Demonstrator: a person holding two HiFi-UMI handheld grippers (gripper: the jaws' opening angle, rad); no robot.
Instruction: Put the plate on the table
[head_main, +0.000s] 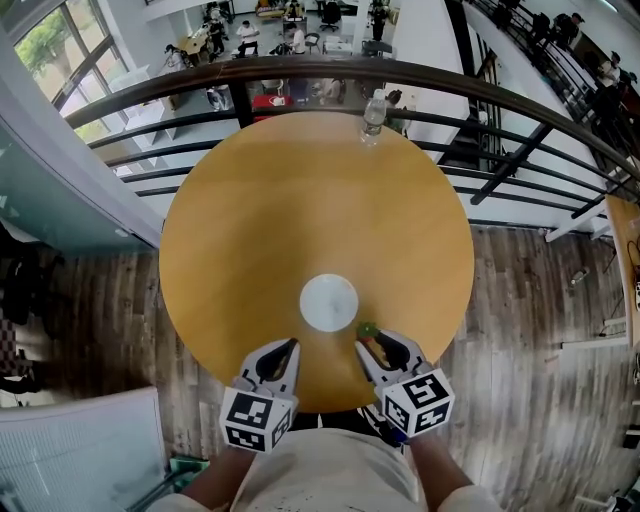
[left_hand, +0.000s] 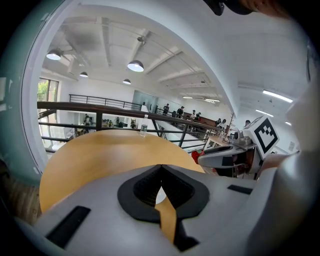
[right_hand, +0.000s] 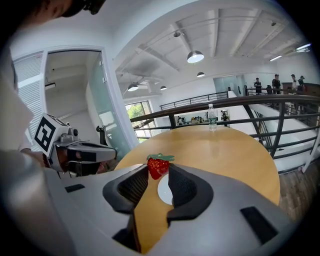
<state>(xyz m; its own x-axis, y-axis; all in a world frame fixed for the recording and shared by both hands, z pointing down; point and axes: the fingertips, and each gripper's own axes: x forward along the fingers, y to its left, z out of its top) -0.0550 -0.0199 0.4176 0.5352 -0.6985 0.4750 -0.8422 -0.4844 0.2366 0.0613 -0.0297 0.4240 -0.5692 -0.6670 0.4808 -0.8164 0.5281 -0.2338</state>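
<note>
Bench (head_main: 250, 220) edges are the main hazard. The round wooden top stands against a railing (head_main: 300, 70) over an open drop, so anything pushed off the far side, such as the water bottle (head_main: 373, 115) standing there, could fall a long way. The plate (head_main: 329, 302) already lies flat on the bench, near the person's edge and just ahead of both grippers. A careless sweep by either could shove it toward the rim. The left gripper (head_main: 285, 350) has its jaws pressed together on nothing. The right gripper (head_main: 385, 345) pinches a strawberry (right_hand: 157, 166) at the very tips of its jaws. That hold looks shallow: the fruit may slip, bruise, or roll off the bench.

The bench's near edge is hidden behind the grippers and the person's body. In the right gripper view the plate shows only as a sliver between the jaws. The strawberry's lower half is covered by the pads.
</note>
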